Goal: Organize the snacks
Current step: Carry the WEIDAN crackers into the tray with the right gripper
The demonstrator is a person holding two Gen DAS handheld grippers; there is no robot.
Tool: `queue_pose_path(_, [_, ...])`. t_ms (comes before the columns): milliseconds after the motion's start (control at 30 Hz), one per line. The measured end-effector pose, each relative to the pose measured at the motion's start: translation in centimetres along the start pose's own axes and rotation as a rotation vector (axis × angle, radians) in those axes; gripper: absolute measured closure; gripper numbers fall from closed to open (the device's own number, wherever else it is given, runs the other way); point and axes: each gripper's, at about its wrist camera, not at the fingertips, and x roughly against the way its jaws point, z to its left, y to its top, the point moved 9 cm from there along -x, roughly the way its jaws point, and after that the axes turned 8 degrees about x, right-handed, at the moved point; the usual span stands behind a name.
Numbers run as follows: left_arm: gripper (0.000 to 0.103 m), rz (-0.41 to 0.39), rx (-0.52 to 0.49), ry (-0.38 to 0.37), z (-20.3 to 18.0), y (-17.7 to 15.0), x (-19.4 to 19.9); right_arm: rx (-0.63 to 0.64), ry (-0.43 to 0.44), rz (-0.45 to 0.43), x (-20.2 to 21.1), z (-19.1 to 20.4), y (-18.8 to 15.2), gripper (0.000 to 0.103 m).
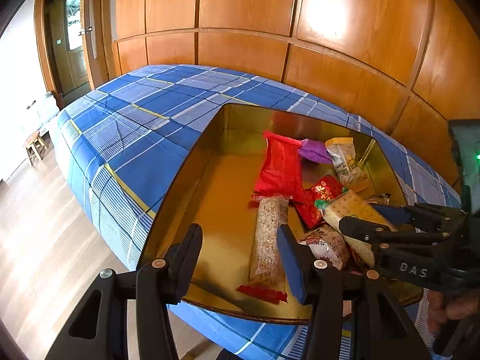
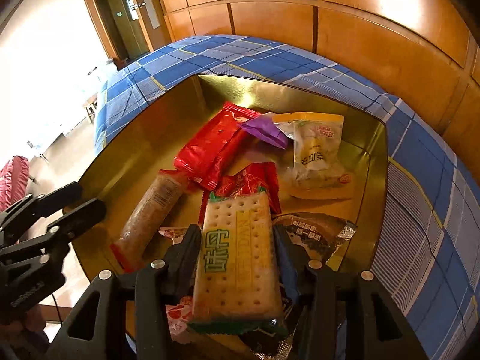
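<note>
Two grippers work over a gold tin [image 2: 372, 162] that sits on a blue checked bed [image 2: 426, 180]. Nearest, the right gripper [image 2: 237, 258] holds a cracker pack [image 2: 237, 255] between its fingers; the pack lies lengthwise along them, its green far end over the tin's near right corner. Whether the pads press or only flank it I cannot tell for sure, though they sit right against its sides and the pack looks carried. Under it lie a floral packet [image 1: 327, 246] and a dark foil packet [image 2: 315, 231].

The left gripper [image 1: 240, 258] hangs at the tin's near edge with jaws partly apart and nothing between them; a long grain bar [image 1: 268, 237] lies below, beyond its tips.

Further in sit a red wrapper [image 2: 213, 150], a small red packet [image 2: 252, 180], then a purple sweet [image 2: 265, 132] and a yellow-topped bag [image 2: 315, 147] toward the far right side.

Risks, as I judge them: a loosened hold could let the cracker pack tip off the pile, and a tight one could crack the biscuits. The grippers are close together, so a careless move could knock them.
</note>
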Motion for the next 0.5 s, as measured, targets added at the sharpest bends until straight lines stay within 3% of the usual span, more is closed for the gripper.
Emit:
queue_pose_path(333, [0.048, -0.006, 0.006, 0.003, 0.0, 0.1, 0.1, 0.025, 0.031, -0.033, 3.0, 0.6, -1.3, 0.051])
queue_pose_path(367, [0.048, -0.005, 0.005, 0.001, 0.0, 0.1, 0.1, 0.028, 0.028, -0.026, 2.8, 0.6, -1.4, 0.057])
queue_pose_path(400, [0.048, -0.005, 0.002, -0.001, -0.2, 0.1, 0.2, 0.032, 0.015, -0.021, 2.5, 0.6, -1.6, 0.069])
queue_pose_path(500, [0.046, -0.012, -0.010, -0.005, -0.6, 0.2, 0.4, 0.021, 0.002, -0.030, 1.8, 0.7, -1.4, 0.074])
